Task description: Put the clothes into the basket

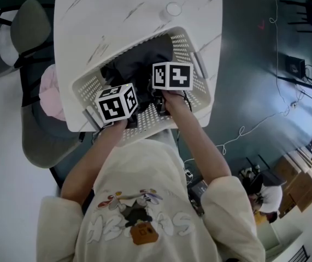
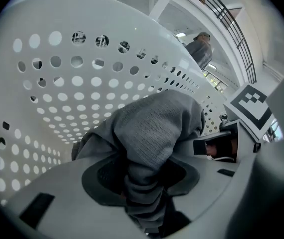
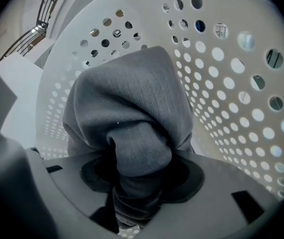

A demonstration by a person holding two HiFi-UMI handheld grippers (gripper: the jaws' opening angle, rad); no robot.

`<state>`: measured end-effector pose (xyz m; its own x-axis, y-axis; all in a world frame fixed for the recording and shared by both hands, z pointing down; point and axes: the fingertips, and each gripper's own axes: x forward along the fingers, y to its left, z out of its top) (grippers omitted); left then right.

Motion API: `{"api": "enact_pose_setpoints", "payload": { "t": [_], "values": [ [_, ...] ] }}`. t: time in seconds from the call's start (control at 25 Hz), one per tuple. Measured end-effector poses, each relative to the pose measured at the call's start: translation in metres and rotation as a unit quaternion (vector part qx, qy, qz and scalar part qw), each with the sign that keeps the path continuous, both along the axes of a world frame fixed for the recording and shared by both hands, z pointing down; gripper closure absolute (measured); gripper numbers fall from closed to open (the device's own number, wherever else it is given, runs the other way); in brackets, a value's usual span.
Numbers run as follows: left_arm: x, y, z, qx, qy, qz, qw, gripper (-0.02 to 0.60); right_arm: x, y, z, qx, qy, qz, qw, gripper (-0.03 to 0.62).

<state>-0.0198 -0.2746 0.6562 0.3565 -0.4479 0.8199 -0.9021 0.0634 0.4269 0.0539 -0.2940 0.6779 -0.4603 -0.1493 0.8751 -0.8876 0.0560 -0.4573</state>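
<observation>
Left gripper: We found the left gripper [image 1: 116, 103] pinching a bunched fold of the grey garment [image 2: 154, 126]. Cloth filled the gap between its jaws, which pointed steeply down into the laundry basket [image 1: 193, 47].

Right gripper: The right gripper [image 1: 172, 76], just beside the left, clamped a second fold of the same garment. Its jaws pressed on thick cloth and did not meet.

Reason for the double hold: We judged that two holds side by side kept the bulky garment gathered, so that no loose end would catch on the rim on the way in.

Garment: It hung inside the basket, below the rim and close to the perforated walls. We could not tell whether it rested on the bottom.

Stage: We took the step in hand to be lowering the garment into the basket. Neither gripper had yet let go.

Basket: It sat at the near edge of the table [image 1: 117, 10], turned at an angle, within easy reach of the person's forearms.

Surface: The table top was white with grey marble veining. Its far part was bare except for a small round white object [image 1: 173, 8].

Room: The floor [image 1: 254, 64] was dark, with a pale cable [image 1: 237, 132] trailing across it at the right. A chair [image 1: 30, 31] at the left of the table bore a pink cloth [image 1: 51, 91]. Another person [image 1: 265, 195] was at the near right.
</observation>
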Motion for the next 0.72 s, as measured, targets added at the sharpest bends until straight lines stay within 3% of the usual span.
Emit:
{"api": "enact_pose_setpoints", "payload": {
  "t": [0.16,0.44,0.72],
  "values": [
    [0.0,-0.001,0.011,-0.011,0.006,-0.013,0.9998,0.407,0.003,-0.001,0.008,0.001,0.008,-0.003,1.0,0.391],
    [0.002,-0.002,0.025,-0.005,-0.016,0.012,0.9998,0.407,0.009,-0.003,0.018,0.003,0.017,-0.011,1.0,0.388],
    [0.004,-0.002,0.04,-0.051,-0.003,0.024,0.9984,0.405,0.015,-0.005,0.028,-0.003,0.028,-0.015,0.999,0.384]
  ]
}}
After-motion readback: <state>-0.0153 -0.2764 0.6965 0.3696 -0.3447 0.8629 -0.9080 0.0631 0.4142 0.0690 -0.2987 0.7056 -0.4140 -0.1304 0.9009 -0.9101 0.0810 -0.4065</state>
